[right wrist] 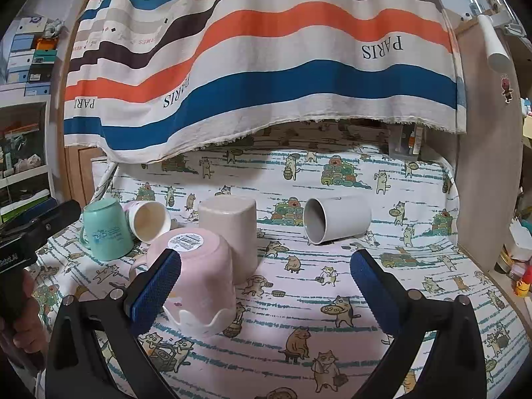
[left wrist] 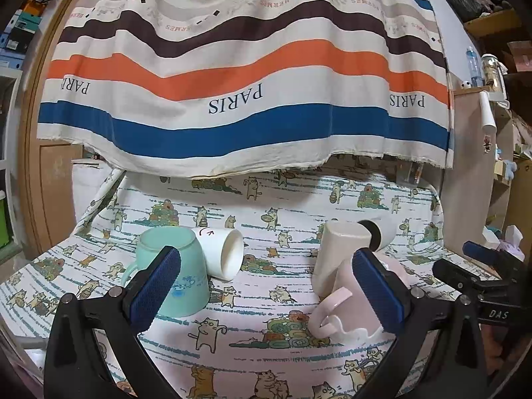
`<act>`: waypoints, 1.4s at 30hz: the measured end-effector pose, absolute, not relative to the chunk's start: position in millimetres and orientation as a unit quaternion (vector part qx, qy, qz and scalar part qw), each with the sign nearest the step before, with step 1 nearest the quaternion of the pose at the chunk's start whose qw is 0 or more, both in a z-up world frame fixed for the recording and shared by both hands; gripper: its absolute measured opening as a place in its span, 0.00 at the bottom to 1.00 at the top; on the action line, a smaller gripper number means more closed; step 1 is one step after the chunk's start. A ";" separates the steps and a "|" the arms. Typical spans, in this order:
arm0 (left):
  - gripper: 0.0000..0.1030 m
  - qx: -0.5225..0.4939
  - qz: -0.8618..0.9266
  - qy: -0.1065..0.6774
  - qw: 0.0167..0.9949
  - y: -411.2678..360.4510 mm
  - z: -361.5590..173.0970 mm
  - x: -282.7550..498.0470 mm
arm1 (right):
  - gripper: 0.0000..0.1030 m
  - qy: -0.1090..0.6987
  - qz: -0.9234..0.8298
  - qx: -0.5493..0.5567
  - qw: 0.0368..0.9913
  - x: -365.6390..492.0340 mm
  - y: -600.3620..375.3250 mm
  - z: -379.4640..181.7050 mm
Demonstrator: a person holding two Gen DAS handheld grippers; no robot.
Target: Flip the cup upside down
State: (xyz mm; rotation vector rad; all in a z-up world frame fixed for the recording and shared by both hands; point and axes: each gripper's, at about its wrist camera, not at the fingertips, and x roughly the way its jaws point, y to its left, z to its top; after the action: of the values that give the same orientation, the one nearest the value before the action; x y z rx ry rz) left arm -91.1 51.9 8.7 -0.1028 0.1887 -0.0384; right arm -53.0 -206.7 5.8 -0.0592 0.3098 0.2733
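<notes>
Several cups sit on a cat-print cloth (right wrist: pixel 299 299). A mint mug (right wrist: pixel 104 229) stands upside down at the left, also in the left wrist view (left wrist: pixel 176 272). A small white cup (right wrist: pixel 149 221) lies on its side beside it (left wrist: pixel 222 252). A pink mug (right wrist: pixel 199 276) stands upside down near a cream cup (right wrist: pixel 232 232), also upside down. A grey-white mug (right wrist: pixel 335 219) lies on its side, mouth to the left. My left gripper (left wrist: pixel 266 286) is open and empty, with the mint mug behind its left finger and the pink mug (left wrist: pixel 345 302) behind its right. My right gripper (right wrist: pixel 266 286) is open and empty.
A striped cloth (right wrist: pixel 266 66) hangs over the back of the table. Wooden panels (right wrist: pixel 485 183) flank the table, and shelves with boxes (right wrist: pixel 30 60) stand to the left. The other gripper shows at the right edge of the left wrist view (left wrist: pixel 482 266).
</notes>
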 end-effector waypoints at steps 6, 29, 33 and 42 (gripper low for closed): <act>1.00 -0.031 -0.010 0.112 0.993 45.0 8.0 -86.0 | 1.00 0.154 0.138 -0.030 0.978 -53.5 -206.3 5.7; 1.00 -0.030 -0.008 0.116 0.993 45.1 7.3 -83.9 | 1.00 0.154 0.138 -0.030 0.978 -54.2 -206.2 6.0; 1.00 -0.029 -0.008 0.117 0.993 44.1 7.2 -83.3 | 1.00 0.154 0.138 -0.030 0.978 -54.6 -206.3 5.9; 1.00 -0.028 -0.007 0.118 0.993 43.9 6.6 -83.1 | 1.00 0.154 0.138 -0.030 0.978 -53.4 -206.1 5.9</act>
State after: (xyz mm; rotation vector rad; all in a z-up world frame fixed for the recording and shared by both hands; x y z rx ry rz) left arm -83.1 43.9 6.6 -0.0556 0.2366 -0.0142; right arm -53.4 -206.1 5.9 -0.0609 0.3107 0.2771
